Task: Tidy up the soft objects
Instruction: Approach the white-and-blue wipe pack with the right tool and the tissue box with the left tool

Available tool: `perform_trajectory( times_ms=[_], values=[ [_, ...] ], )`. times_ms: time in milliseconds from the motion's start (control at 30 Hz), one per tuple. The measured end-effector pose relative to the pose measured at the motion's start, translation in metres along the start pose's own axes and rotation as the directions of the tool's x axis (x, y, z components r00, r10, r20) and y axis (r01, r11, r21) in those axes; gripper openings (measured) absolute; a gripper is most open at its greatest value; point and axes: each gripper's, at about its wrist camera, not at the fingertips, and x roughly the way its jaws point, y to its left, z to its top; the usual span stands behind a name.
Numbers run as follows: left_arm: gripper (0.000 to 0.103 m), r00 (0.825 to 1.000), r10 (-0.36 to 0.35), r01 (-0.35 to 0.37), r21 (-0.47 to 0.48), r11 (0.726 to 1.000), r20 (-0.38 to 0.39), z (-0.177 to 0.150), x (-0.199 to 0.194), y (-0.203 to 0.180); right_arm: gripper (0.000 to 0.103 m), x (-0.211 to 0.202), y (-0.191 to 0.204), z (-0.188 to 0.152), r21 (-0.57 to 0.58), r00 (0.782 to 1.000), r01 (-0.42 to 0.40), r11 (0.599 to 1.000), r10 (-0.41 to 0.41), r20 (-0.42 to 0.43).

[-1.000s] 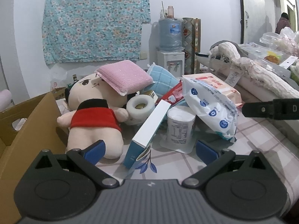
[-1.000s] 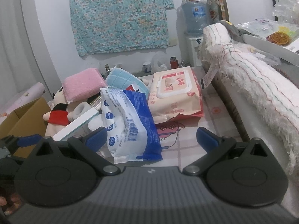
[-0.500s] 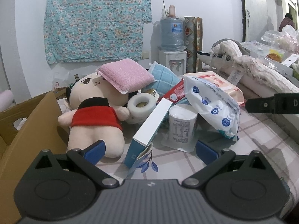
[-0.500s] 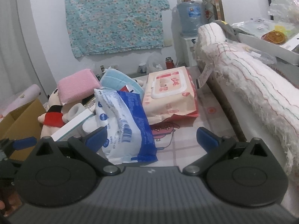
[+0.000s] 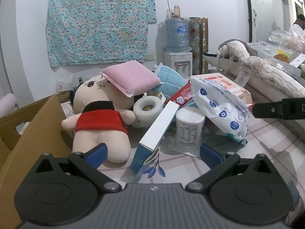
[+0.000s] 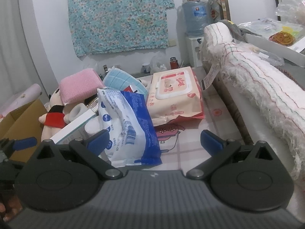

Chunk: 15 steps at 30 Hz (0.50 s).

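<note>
A plush doll (image 5: 99, 122) in a red top lies on the table, seen from behind, with a pink sponge (image 5: 131, 78) on its head. Behind it are a blue cloth (image 5: 171, 82), a tape roll (image 5: 145, 108), a white box (image 5: 158, 127), a paper roll (image 5: 189, 127), a blue-white tissue pack (image 5: 221, 110) and a wet-wipes pack (image 6: 175, 97). My left gripper (image 5: 153, 154) stands open in front of the doll and box, holding nothing. My right gripper (image 6: 155, 143) is open, with the tissue pack (image 6: 129, 126) just ahead of its left finger. The doll (image 6: 54, 116) shows at far left there.
A brown cardboard box (image 5: 28, 133) stands open at the left. A rolled white fringed blanket (image 6: 257, 87) runs along the right side. A water dispenser (image 5: 178, 43) and a floral cloth (image 5: 99, 21) are at the back wall. A white tray (image 6: 276, 43) lies beyond the blanket.
Both grippers shifted only slightly; the view of the pile drifted a little. Nothing was taken hold of or let go.
</note>
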Motion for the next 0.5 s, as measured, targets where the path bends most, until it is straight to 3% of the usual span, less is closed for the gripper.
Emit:
perform_trajectory(
  times_ms=[500],
  values=[
    [0.103, 1.000, 0.001, -0.001, 0.014, 1.000, 0.004, 0.0047, 0.0007, 0.0013, 0.102, 0.0084, 0.0012, -0.0024, 0.000, 0.999, -0.029, 1.000, 0.029, -0.033]
  ],
)
